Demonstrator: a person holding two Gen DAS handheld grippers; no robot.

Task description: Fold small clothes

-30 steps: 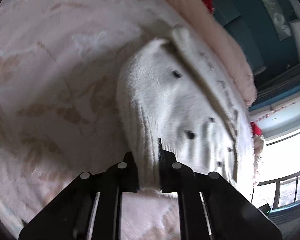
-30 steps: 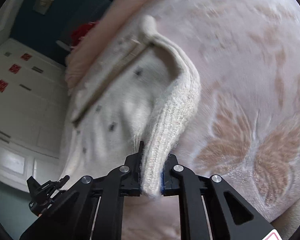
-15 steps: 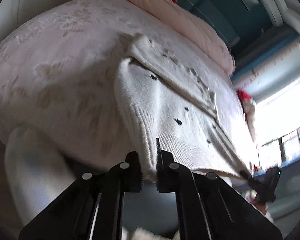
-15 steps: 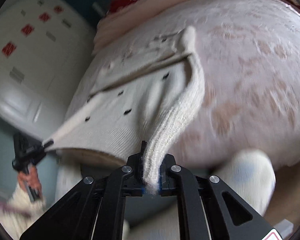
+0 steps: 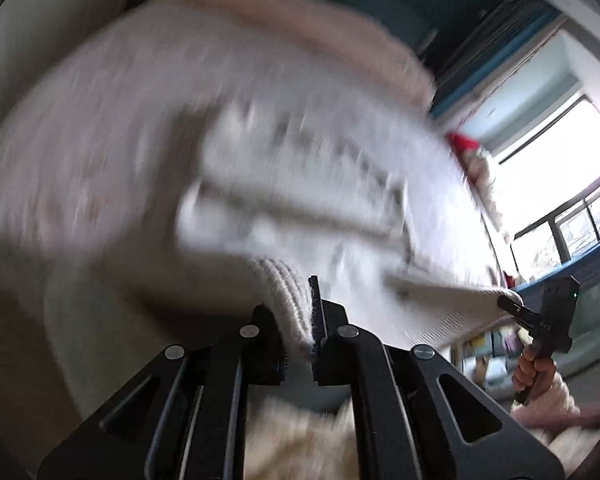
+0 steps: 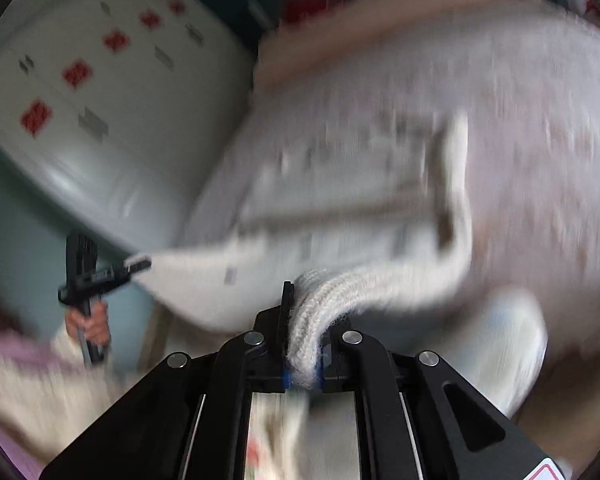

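**Cardigan held at both hem corners, mid-swing**

We have the left gripper (image 5: 298, 332) clamped on the ribbed hem of the cardigan (image 5: 300, 184); the rib bunches thick between the jaws. The right gripper (image 6: 302, 354) is clamped on the other hem corner, with knit bulging out past the pads. Each one shows in the other's view, jaws pinched on its corner of the hem.

Where it is: the hem end is lifted off the bed (image 5: 80, 152) and spans between our two grippers; the far end drapes on the bed towards the pink blanket (image 5: 340, 36). Both views are badly motion-blurred, so we cannot tell exactly how much cloth rests on the bed or whether the layers are aligned.

Handling, our read:
- Soft, floppy knit. No stiffness; it sags between the grips and follows any swing.
- Light, but bulky for its weight. The rib fills the jaws, so the grip looks secure.
- Fuzzy, not slippery. It will likely drag on the bedcover rather than slide, so lift instead of pulling flat.
- Stretchy. Pulling the corners apart too hard will probably distort the hem and skew the fold.
- Not fragile, though loops could snag on jaw edges.

Best hold: the ribbed hem corners, as now. It is the thickest, most stable edge, and two corners keep the panel square.
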